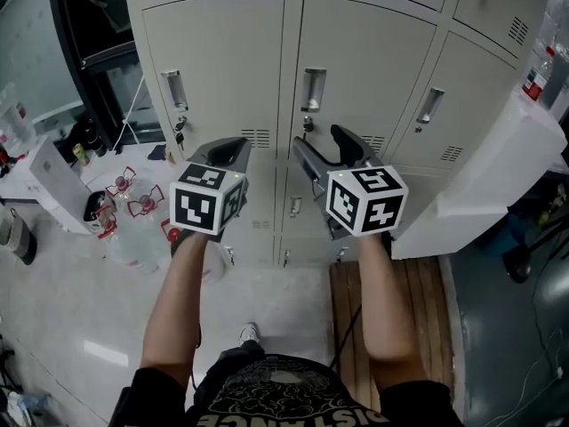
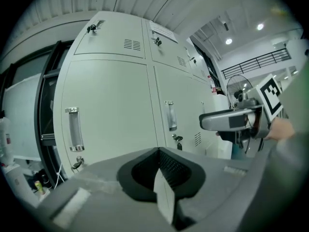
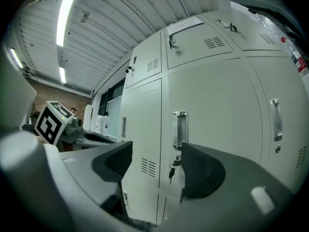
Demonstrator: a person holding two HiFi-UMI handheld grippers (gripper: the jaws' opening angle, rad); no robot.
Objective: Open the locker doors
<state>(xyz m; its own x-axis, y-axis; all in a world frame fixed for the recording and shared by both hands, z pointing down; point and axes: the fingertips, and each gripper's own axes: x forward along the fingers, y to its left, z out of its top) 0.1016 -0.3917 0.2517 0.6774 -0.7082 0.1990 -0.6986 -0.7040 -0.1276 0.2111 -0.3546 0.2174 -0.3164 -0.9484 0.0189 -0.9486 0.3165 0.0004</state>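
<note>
Lockers [image 1: 284, 25] face the person; every door in view is shut. Landmark: mid door's handle [image 1: 312, 90], upright in its recess on the mid door [image 1: 364, 52], w/ a key [image 1: 307, 124] in the lock just below it.

R gripper [image 1: 318, 140] hovers below that handle, short of the door & not touching it. Its 2 jaws stand wide apart w/ nothing btwn them. In the right gripper view the same handle [image 3: 179, 129] and key [image 3: 172, 170] show through the gap.

L gripper [image 1: 233, 149] sits below and left of the handle, level w/ the R one, in front of the seam btwn mid door and left door [image 1: 222, 52]. Its jaws are pressed together, gripping nothing.

Left door's handle [image 1: 174, 90] is left of the landmark at approx the same height, w/ its own key [image 1: 180, 133] under it. A 3rd handle [image 1: 430, 105] lies to the landmark's right, slightly lower. Far left and lower than the landmark, water bottles [image 1: 133, 207] stand on the floor.
</note>
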